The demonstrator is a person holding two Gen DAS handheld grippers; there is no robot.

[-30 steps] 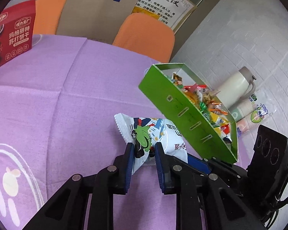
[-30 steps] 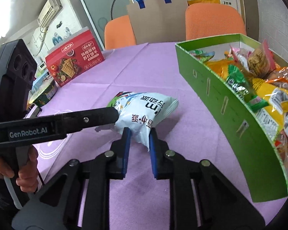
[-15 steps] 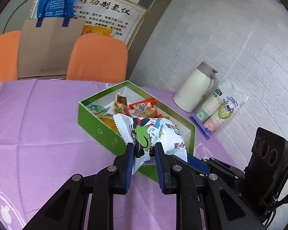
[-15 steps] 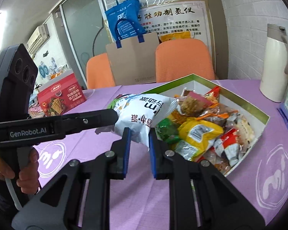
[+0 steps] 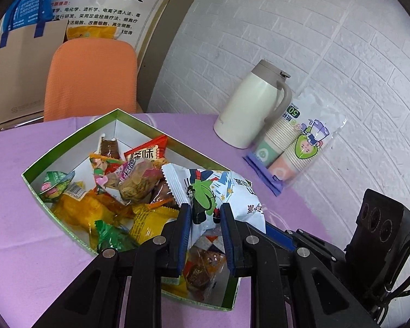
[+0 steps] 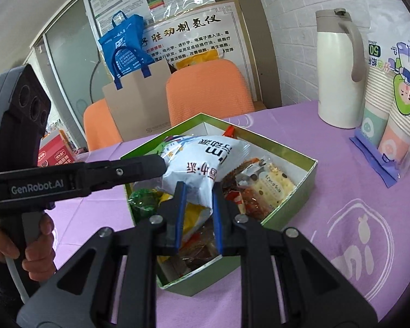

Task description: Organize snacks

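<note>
While the left gripper (image 5: 202, 214) and right gripper (image 6: 196, 198) both pinch the puffy white snack bag (image 6: 202, 164) above the green box (image 6: 289, 202), it looks light, soft, best held by its edges.

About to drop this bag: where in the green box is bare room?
Green box: bare white floor only in the far corner and behind the green candy. The middle and near end are piled with wrappers. Open purple cloth lies toward the paper cups.
</note>
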